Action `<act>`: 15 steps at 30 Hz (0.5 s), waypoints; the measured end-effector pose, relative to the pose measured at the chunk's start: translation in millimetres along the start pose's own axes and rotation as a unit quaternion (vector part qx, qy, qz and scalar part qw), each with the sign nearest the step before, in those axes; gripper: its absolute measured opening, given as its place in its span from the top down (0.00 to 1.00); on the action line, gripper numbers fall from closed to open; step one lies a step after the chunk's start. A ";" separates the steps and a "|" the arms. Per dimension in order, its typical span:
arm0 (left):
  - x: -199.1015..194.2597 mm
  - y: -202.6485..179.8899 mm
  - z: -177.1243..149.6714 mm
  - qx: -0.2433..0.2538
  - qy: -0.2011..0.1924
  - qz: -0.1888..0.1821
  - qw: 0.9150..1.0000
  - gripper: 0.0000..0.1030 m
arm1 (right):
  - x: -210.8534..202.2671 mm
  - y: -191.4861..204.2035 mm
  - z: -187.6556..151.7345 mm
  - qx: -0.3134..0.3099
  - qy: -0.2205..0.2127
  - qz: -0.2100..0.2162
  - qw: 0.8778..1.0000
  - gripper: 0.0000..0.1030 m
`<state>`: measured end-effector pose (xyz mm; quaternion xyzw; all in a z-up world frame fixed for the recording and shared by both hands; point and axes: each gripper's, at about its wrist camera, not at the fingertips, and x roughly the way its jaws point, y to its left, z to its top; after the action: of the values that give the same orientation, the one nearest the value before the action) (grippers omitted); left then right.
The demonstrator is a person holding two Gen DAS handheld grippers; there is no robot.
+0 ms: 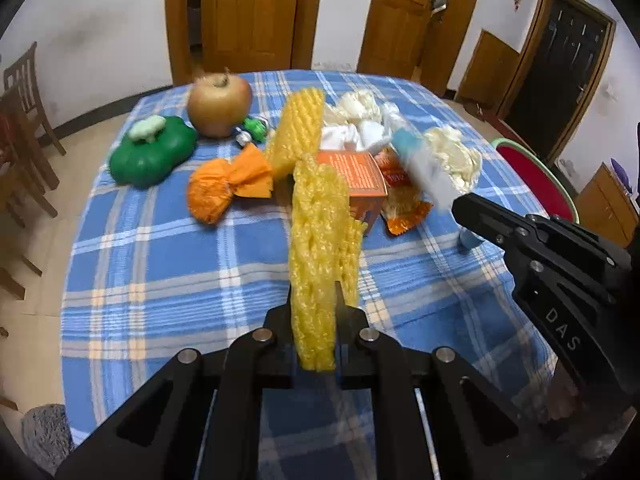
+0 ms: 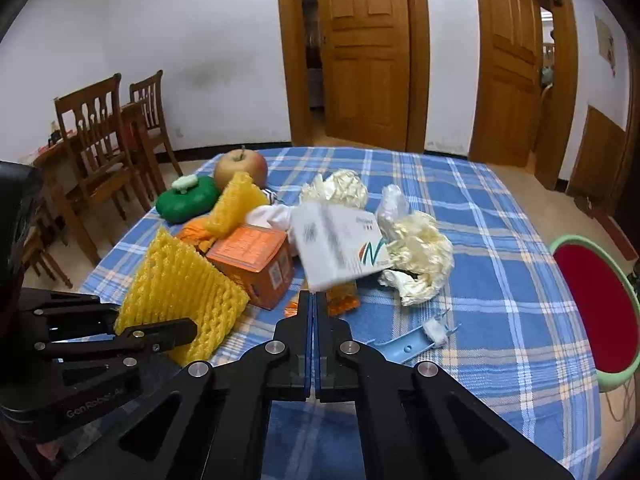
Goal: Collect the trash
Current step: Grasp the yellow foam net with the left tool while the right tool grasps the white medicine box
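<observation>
My left gripper (image 1: 314, 300) is shut on a yellow foam fruit net (image 1: 318, 248) and holds it above the blue checked tablecloth (image 1: 180, 260); it also shows in the right wrist view (image 2: 180, 292). My right gripper (image 2: 313, 298) is shut on a white flattened carton (image 2: 338, 242), blurred in the left wrist view (image 1: 424, 164). On the table lie an orange box (image 2: 256, 264), a second yellow net (image 2: 238, 204), crumpled cream wrappers (image 2: 420, 256), an orange paper ball (image 1: 212, 194) and an orange sachet (image 1: 402, 200).
An apple (image 1: 219, 104) and a green pumpkin-shaped container (image 1: 152, 154) stand at the far left of the table. A light blue plastic piece (image 2: 412, 342) lies near my right gripper. A red stool (image 2: 592, 308) stands to the right, wooden chairs (image 2: 100, 140) to the left.
</observation>
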<state>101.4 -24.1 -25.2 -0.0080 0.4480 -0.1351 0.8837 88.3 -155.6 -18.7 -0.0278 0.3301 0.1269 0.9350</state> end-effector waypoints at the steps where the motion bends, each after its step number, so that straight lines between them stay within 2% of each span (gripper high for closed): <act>1: -4.3 1.4 -0.6 -0.004 -0.007 -0.002 1.000 0.89 | -2.1 1.7 0.6 -0.002 -0.003 -0.001 1.000 1.00; 12: -42.9 10.7 5.8 -0.016 -0.078 -0.014 0.997 0.89 | -10.2 10.3 3.2 -0.022 -0.018 -0.017 0.999 0.99; 13: -44.1 11.0 6.3 -0.016 -0.080 -0.014 0.997 0.89 | -5.2 8.3 5.0 -0.018 -0.011 -0.030 0.999 0.82; 14: -43.9 12.1 7.4 -0.016 -0.080 -0.014 0.997 0.89 | -1.1 6.4 5.9 -0.016 -0.006 -0.038 0.999 0.45; 15: -43.9 13.3 8.1 -0.018 -0.080 -0.015 0.997 0.89 | 4.4 3.2 7.1 -0.012 0.001 -0.046 0.999 0.29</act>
<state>86.2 -1.3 12.5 -0.0415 0.3786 -0.1387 0.9142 95.1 -150.5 -15.8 -0.0545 0.3277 0.0882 0.9391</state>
